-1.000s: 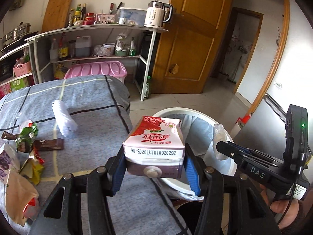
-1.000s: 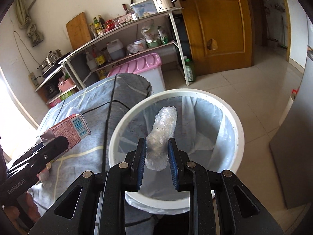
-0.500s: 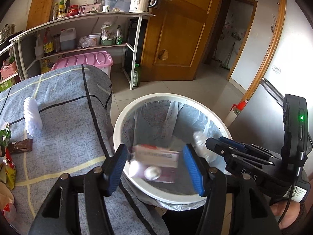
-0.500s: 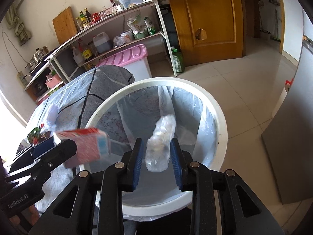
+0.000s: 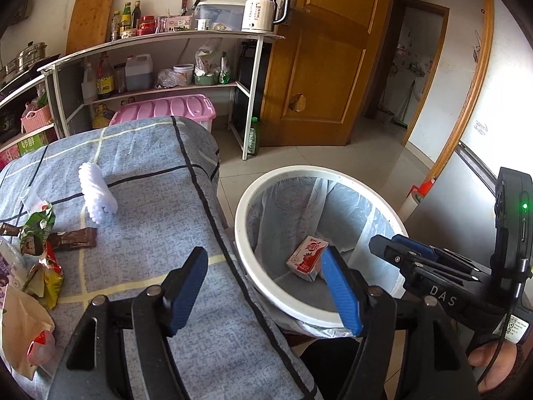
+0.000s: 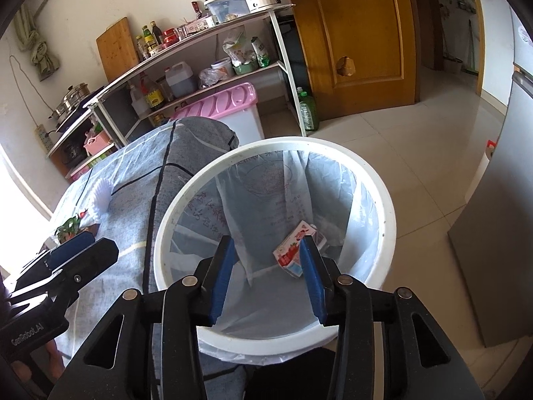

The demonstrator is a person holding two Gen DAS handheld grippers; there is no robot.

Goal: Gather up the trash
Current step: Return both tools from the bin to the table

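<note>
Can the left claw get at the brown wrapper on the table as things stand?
Probably yes. The left claw is empty, its jaws opening, over the table edge beside the bin. The brown wrapper lies flat ahead and to the left, with bare cloth between; only other wrappers crowd its far side.

The left hand-held gripper's blue pad [image 5: 336,286] covers one corner of the milk carton [image 5: 304,255] in the bin. Wrappers [image 5: 23,266] at the tabletop's left edge run out of frame. Print on the bin liner [image 6: 266,180] is too faint to read.
</note>
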